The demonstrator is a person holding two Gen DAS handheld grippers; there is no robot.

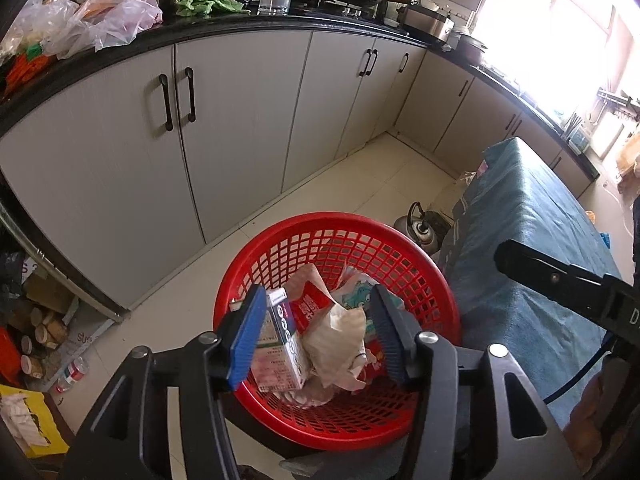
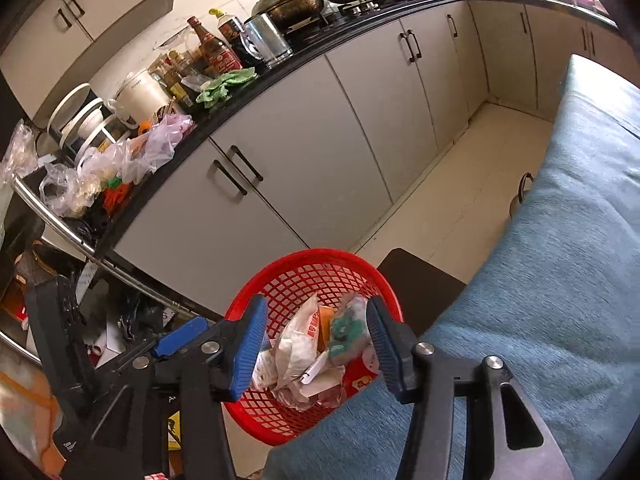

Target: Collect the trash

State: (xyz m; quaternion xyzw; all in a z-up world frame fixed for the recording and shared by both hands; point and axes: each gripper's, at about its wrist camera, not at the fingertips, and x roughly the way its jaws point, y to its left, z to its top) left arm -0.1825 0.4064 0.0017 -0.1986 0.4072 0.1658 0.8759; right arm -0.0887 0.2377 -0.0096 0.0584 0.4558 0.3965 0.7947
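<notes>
Your left gripper [image 1: 318,334]: fingers wide apart, holding nothing (carton [image 1: 282,346] just beside left pad) | right gripper [image 2: 316,346]: fingers spread, empty | both over red basket [image 1: 280,248]

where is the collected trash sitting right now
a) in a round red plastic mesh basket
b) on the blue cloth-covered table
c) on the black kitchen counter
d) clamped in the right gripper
a: the crumpled white wrappers and small printed carton lie inside the round red plastic mesh basket, while the left gripper and right gripper hang open above it, holding nothing.
</notes>
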